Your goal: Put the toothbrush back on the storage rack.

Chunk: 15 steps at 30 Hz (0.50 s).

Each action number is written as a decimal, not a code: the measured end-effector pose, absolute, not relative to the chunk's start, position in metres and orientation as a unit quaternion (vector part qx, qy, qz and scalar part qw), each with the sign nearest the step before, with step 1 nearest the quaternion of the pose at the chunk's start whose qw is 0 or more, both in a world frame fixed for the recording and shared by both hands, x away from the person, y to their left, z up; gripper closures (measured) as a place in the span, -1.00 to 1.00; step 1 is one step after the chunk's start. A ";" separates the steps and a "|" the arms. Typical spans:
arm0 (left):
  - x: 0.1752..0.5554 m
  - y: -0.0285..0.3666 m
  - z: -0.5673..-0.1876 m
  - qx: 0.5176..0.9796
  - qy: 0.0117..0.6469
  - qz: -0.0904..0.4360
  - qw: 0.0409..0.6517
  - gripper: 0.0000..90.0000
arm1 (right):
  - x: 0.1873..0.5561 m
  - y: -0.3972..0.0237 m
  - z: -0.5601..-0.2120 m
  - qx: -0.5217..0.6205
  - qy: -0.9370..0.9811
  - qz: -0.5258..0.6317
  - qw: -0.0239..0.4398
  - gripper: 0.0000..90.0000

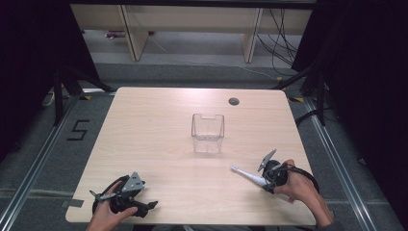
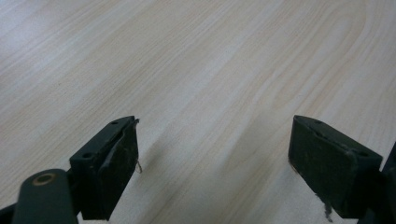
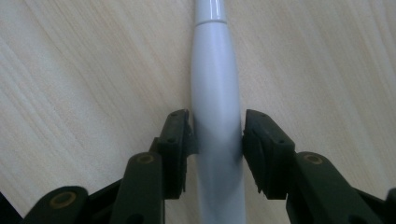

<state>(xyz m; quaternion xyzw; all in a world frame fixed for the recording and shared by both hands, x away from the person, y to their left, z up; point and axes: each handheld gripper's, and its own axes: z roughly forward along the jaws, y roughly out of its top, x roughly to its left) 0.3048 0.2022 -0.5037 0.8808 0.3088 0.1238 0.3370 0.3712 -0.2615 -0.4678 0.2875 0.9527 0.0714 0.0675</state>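
**Black two-jaw grippers, brass pivots, bare forearms**

Both tools are showing up black at the bottom of the high view: the left gripper [image 1: 126,196] at lower left and the right gripper [image 1: 271,177] at lower right, each wearing a grey three-cornered plate and trailing a looping black cable. In the left gripper view the left gripper [image 2: 215,163] is showing blocky black pads with small screw holes, frayed threads hanging off their edges, and a brass-coloured pivot rivet. In the right gripper view the right gripper [image 3: 217,149] is displaying matching screw-holed pads and three brass rivets on its angular links. The forearms are appearing bare, without sleeves
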 end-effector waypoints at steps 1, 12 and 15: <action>0.305 0.202 -0.504 0.880 0.309 0.124 0.337 -0.65 | 0.372 -0.261 -0.468 0.285 0.954 0.068 0.066 0.40; 0.305 0.202 -0.504 0.881 0.309 0.124 0.337 -0.65 | 0.378 -0.261 -0.471 0.292 0.954 0.047 0.051 0.46; 0.305 0.202 -0.504 0.880 0.309 0.124 0.338 -0.65 | 0.380 -0.259 -0.471 0.294 0.954 0.039 0.042 0.47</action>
